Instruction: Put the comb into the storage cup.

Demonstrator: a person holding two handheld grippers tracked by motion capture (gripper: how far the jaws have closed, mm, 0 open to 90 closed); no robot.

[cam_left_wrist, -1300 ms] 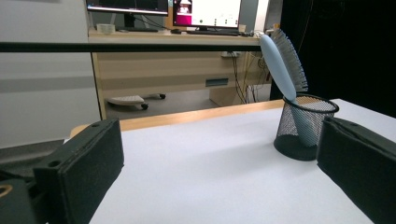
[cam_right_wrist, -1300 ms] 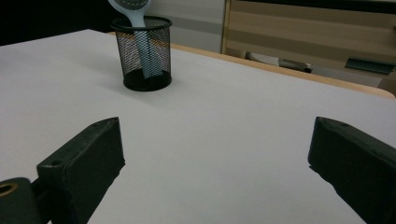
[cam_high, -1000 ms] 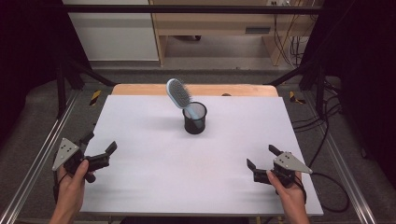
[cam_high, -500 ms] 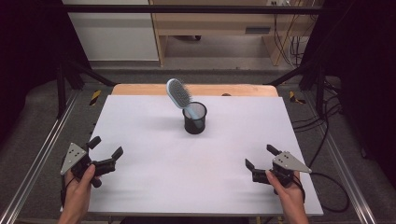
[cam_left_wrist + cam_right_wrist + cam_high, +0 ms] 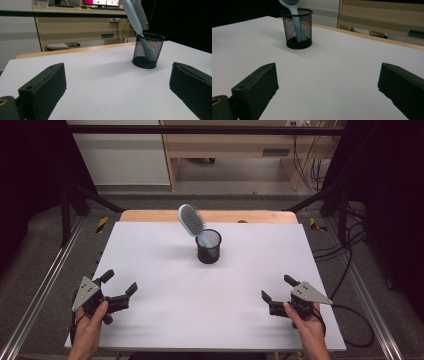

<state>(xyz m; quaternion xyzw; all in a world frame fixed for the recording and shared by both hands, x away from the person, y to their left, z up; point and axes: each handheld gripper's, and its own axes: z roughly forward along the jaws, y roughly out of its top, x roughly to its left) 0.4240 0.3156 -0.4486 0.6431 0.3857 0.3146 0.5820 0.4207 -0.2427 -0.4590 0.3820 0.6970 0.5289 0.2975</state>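
The left gripper (image 5: 119, 287) sits at about 8 o'clock on the white table (image 5: 165, 320), jaws spread wide with nothing between them, held by a hand (image 5: 89, 327) at the near edge. Bare tabletop lies between it and the cup (image 5: 208, 247), a black mesh one standing upright near 12 o'clock, well apart from both tools. A pale blue brush (image 5: 191, 219) stands handle-down in the cup, its head tilting toward 11 o'clock above the rim. The right gripper (image 5: 278, 289) rests at about 4 o'clock, jaws likewise wide and empty, with open table ahead of it. Cables (image 5: 345, 265) trail off the table's right side.
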